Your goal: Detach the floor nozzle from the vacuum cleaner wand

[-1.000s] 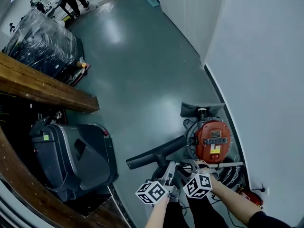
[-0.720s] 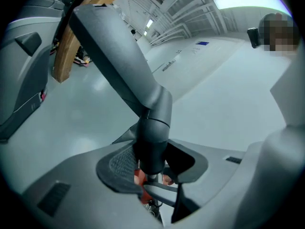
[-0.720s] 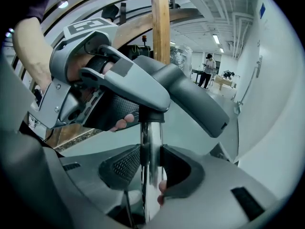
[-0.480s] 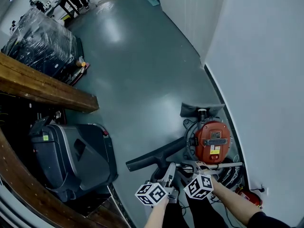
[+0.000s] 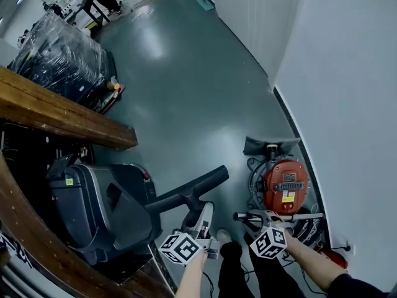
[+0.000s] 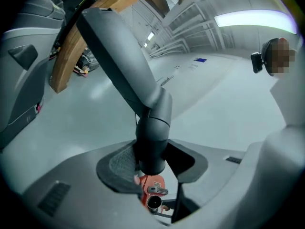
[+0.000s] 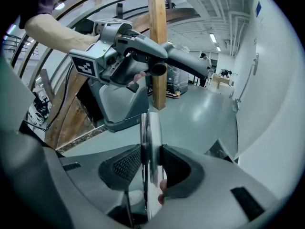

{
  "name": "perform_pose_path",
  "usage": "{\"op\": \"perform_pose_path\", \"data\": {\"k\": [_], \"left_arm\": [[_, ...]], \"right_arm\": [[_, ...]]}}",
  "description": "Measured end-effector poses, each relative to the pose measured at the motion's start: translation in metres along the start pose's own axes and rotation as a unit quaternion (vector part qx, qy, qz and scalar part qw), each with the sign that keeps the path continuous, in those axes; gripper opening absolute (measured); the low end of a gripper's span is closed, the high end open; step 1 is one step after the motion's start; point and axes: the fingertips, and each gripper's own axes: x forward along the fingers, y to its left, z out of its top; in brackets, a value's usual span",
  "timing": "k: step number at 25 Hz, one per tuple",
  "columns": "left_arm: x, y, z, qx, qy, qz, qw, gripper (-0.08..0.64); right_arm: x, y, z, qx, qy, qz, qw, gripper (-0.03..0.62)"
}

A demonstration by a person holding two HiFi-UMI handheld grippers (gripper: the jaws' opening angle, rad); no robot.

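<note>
Left claw (image 6: 151,163) grips the nozzle (image 6: 124,75), already free, left of the red vacuum (image 5: 283,186); right claw (image 7: 151,168) is closing on the wand (image 7: 150,132). The long nozzle might twist loose and drop.

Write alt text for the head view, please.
The left gripper holds a dark grey T-shaped floor nozzle, separate from the shiny metal wand, on which the right gripper is closing its jaws. A round red vacuum cleaner body stands on the grey floor.
</note>
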Motion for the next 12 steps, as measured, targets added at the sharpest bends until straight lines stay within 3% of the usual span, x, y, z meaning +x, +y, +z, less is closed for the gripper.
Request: {"op": "perform_pose_path", "data": {"k": [7, 12], "left_arm": [[-0.015, -0.031, 0.021, 0.053, 0.001, -0.014, 0.9985, 0.178], [-0.038, -0.070, 0.056, 0.118, -0.012, -0.026, 0.9926, 0.178]], "right_arm": [[-0.028, -0.006, 0.048, 0.036, -0.051, 0.018, 0.998, 0.166], [-0.069, -0.024, 0.110, 0.108, -0.122, 0.004, 0.987, 0.166]]}}
